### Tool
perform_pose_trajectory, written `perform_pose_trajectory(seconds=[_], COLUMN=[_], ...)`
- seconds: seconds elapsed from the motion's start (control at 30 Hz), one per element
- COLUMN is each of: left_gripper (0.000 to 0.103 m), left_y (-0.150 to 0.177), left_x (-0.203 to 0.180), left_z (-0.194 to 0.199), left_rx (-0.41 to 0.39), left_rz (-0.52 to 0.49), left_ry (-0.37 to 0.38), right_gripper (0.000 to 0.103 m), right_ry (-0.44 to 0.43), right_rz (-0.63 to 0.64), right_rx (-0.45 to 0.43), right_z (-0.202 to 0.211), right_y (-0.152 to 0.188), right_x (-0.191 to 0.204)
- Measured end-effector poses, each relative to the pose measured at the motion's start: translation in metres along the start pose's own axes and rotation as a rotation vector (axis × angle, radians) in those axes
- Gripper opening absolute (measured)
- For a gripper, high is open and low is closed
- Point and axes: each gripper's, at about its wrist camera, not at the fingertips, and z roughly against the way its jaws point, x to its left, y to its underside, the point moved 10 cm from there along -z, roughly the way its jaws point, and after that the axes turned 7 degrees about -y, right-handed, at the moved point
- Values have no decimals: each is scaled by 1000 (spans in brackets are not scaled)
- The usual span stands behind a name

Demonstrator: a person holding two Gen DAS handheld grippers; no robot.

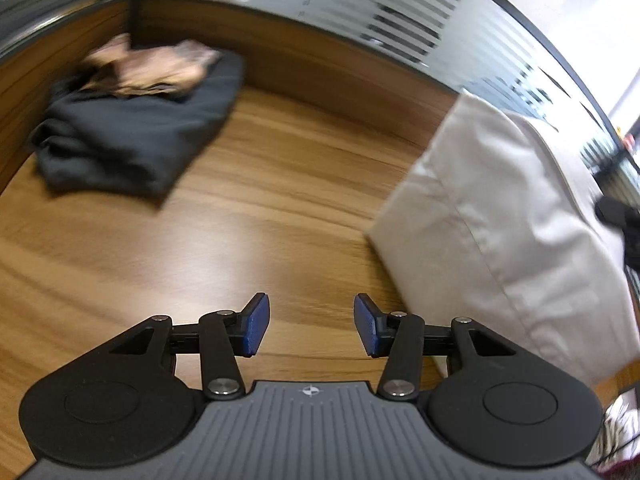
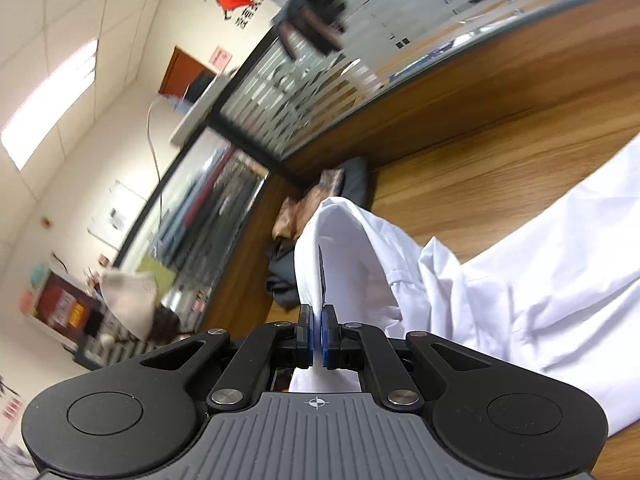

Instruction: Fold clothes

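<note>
Right gripper [image 2: 318, 336] clenched on a fold of white shirt [image 2: 520, 280], lifted off the counter [image 1: 260, 200]; rest of shirt trailing on the wood at right. Left gripper [image 1: 311, 330] released, nothing between jaws, over bare wood beside the shirt. Best to catch the opposite hem with the left, keep cloth taut, lay flat. Dark folded garment [image 1: 132, 136] with brownish garment [image 1: 152, 68] atop near the back. Wood-grain top, striped glass partition [image 1: 400, 12], office room.
</note>
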Motion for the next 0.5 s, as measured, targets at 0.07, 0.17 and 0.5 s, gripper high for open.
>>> perform_pose_trajectory(seconds=[0.07, 0.17, 0.5], left_gripper=[53, 54, 58], left_y=[-1, -4, -12], left_x=[-19, -44, -107], left_z=[-4, -9, -23], left_rx=[2, 4, 24], left_rz=[-16, -34, -151], left_ry=[9, 23, 42], right_gripper=[8, 9, 18], right_ry=[-27, -68, -193], right_rz=[-31, -85, -329], right_rx=[-5, -13, -20], right_z=[15, 36, 75], right_y=[-11, -26, -49], right_x=[-15, -40, -155])
